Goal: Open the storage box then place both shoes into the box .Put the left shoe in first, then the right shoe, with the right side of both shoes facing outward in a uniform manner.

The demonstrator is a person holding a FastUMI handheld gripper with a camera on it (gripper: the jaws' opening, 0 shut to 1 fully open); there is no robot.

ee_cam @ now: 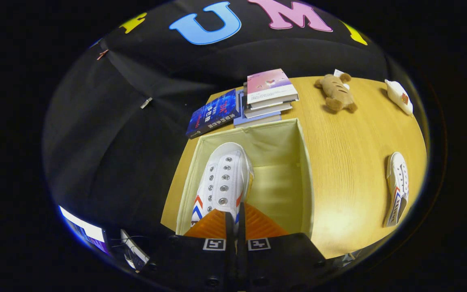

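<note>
Two white sneakers: one sneaker hangs over the open storage box, the second sneaker lies on the table (right of the box). The gripper fingers are nearly together, pinching the first sneaker.

The gripper has its fingers nearly together on the heel end of 1 shoe, and they cover that heel, so the actual grip point is hidden. The shoe blocks part of the box floor. The lowest books sit mostly under the stack. A screen low beside the table is cut off.
</note>
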